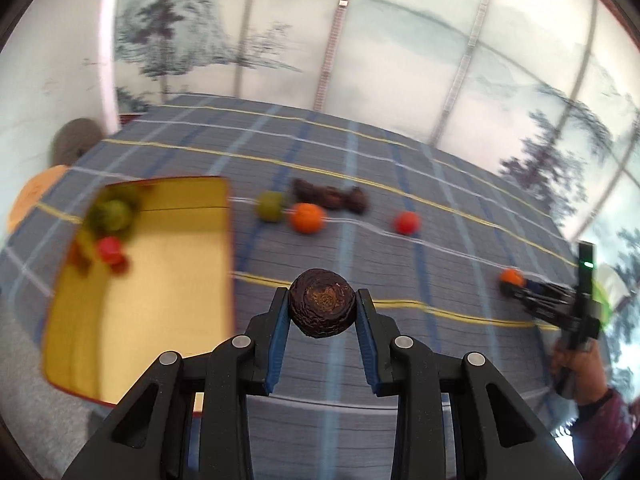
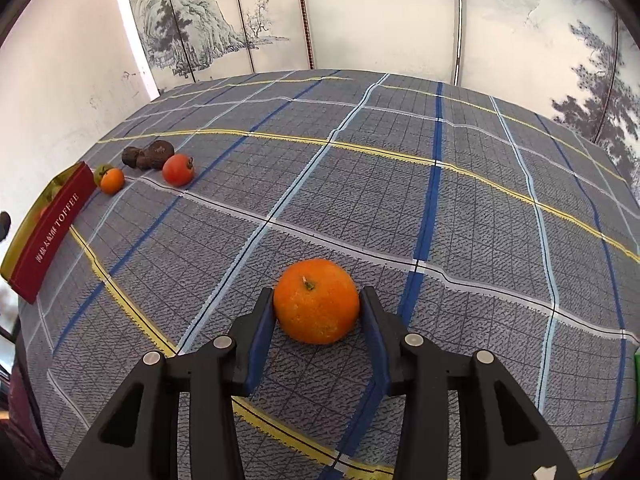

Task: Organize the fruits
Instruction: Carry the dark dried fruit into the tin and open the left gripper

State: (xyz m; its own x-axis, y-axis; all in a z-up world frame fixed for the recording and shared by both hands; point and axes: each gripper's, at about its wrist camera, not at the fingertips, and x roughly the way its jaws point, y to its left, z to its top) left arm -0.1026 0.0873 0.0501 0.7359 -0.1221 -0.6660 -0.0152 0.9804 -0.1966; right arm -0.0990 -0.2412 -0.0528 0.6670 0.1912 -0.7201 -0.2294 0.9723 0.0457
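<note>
L hand-held gripper (image 1: 322, 304) clamps dark wrinkled fruit (image 1: 322, 303); R hand-held gripper (image 2: 318, 304) brackets orange (image 2: 316, 301), seemingly untouched

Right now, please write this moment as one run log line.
left gripper: shut on dark wrinkled fruit | right gripper: around orange, contact unclear | tray: holds some fruits

Wrinkled dark fruit (image 1: 322, 307) lifted off the cloth, orange (image 2: 316, 301) resting on cloth

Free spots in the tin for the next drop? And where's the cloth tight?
The gold tin is bare across its near and right parts; fruit huddles in its far left corner. Bare cloth lies between the tin and the right gripper bracketing the orange. Crowded: the fruit cluster beyond the tin. The left gripper holds a dark wrinkled fruit.
</note>
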